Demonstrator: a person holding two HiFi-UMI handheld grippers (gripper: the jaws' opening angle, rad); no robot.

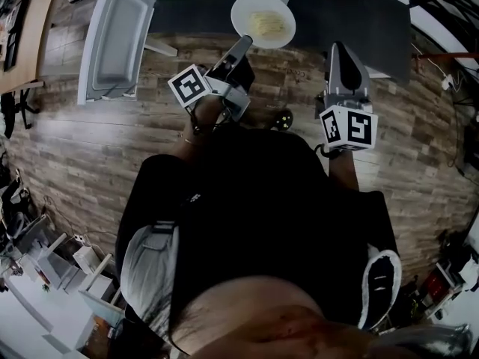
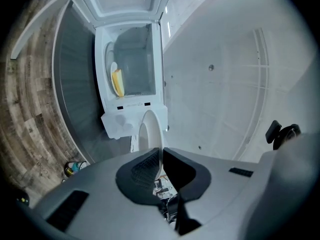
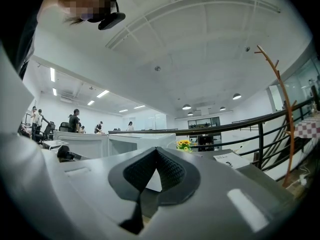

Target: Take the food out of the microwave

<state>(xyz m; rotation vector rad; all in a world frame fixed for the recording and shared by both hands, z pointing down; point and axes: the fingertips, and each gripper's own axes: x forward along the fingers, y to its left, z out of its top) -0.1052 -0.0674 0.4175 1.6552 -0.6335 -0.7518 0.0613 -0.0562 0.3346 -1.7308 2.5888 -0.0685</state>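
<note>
Left tongs [image 1: 245, 43] pinch the rim of the plate [image 1: 241, 10], with the food [image 1: 268, 25] already clear of the open microwave [image 1: 112, 40] beside them. Right tongs [image 1: 340, 48] are pressed together and empty. Setting the plate down likely remains.

Black top [image 1: 254, 200], w/ a pale grey patch at one side [image 1: 150, 264] - can't tell what that bit is tbh. Left gripper [image 1: 245, 44] and right gripper [image 1: 341, 48] are both light grey plastic shells. Each has a white cube, left cube [image 1: 188, 85] and right cube [image 1: 348, 128], w/ black square markers. Up close the pads [image 2: 142, 166] are black w/ a fine grid texture, set in a black V-shaped recess - plus dark slot marks [image 2: 70, 209] on the shell.
</note>
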